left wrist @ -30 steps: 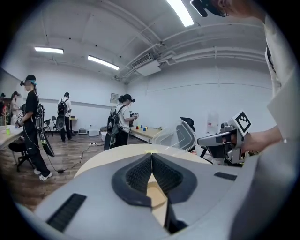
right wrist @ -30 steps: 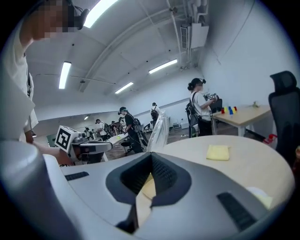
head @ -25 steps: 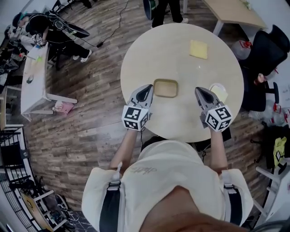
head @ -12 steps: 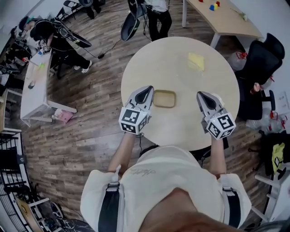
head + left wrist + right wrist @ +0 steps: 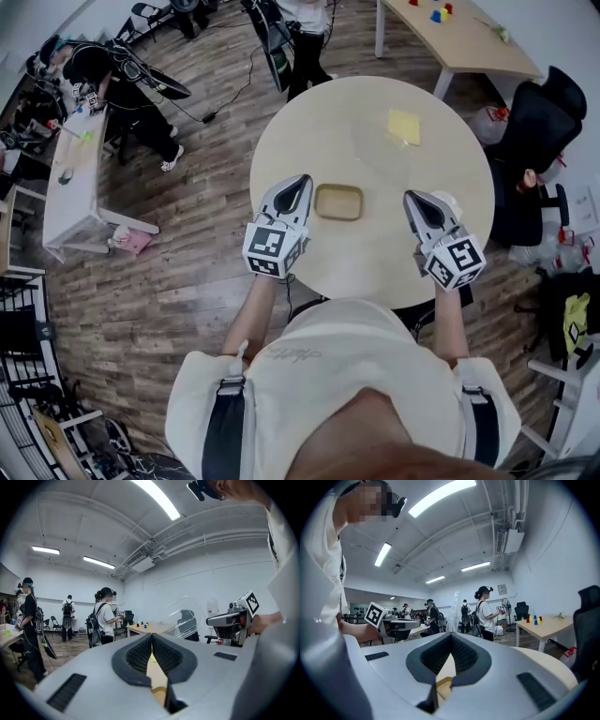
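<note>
In the head view, the left gripper (image 5: pixel 301 181) is seen at the centre of the frame, over the near part of a round table (image 5: pixel 309 122). Its jaws are pressed together in the left gripper view (image 5: pixel 151 637), with nothing held between them. A shallow yellowish tray (image 5: pixel 339 202) lies on the table just right of that gripper's tip, between the two grippers. The right gripper (image 5: pixel 412 196) is held right of centre, well apart from the tray. Its jaws are likewise seen closed and empty in the right gripper view (image 5: pixel 451 637). A yellow cloth (image 5: pixel 404 127) lies flat towards the upper right of the tabletop. A black chair (image 5: pixel 539 117) stands at the right edge of the frame.
</note>
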### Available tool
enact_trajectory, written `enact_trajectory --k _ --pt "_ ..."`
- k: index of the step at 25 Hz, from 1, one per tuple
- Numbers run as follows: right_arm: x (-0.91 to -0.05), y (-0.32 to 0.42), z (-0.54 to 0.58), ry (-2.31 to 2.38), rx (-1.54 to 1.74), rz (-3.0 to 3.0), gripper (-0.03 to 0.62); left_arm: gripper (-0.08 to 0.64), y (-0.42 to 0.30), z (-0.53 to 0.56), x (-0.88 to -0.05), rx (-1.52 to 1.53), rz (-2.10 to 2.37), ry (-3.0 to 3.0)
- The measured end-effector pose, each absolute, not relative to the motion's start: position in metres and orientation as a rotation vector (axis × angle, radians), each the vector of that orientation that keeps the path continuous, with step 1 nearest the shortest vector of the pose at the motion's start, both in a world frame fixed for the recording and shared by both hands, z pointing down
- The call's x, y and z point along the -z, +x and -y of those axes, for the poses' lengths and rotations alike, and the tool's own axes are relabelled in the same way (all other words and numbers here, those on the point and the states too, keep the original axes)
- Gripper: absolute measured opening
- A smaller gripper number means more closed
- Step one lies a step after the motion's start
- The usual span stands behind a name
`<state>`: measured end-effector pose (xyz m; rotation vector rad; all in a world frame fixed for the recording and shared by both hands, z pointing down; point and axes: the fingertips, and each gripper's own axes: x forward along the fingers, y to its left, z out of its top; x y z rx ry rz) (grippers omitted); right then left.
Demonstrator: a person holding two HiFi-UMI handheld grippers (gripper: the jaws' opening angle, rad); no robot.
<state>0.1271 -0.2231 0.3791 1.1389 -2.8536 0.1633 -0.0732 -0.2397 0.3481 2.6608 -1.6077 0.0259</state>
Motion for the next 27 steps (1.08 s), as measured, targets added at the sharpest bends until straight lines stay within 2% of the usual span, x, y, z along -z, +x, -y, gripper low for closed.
enact_trajectory --k 27 --pt "-0.404 0.132 0.210 1.088 -0.204 2.837 0.006 0.020 -0.061 0.226 -0.374 -0.013 1.573 2.598"
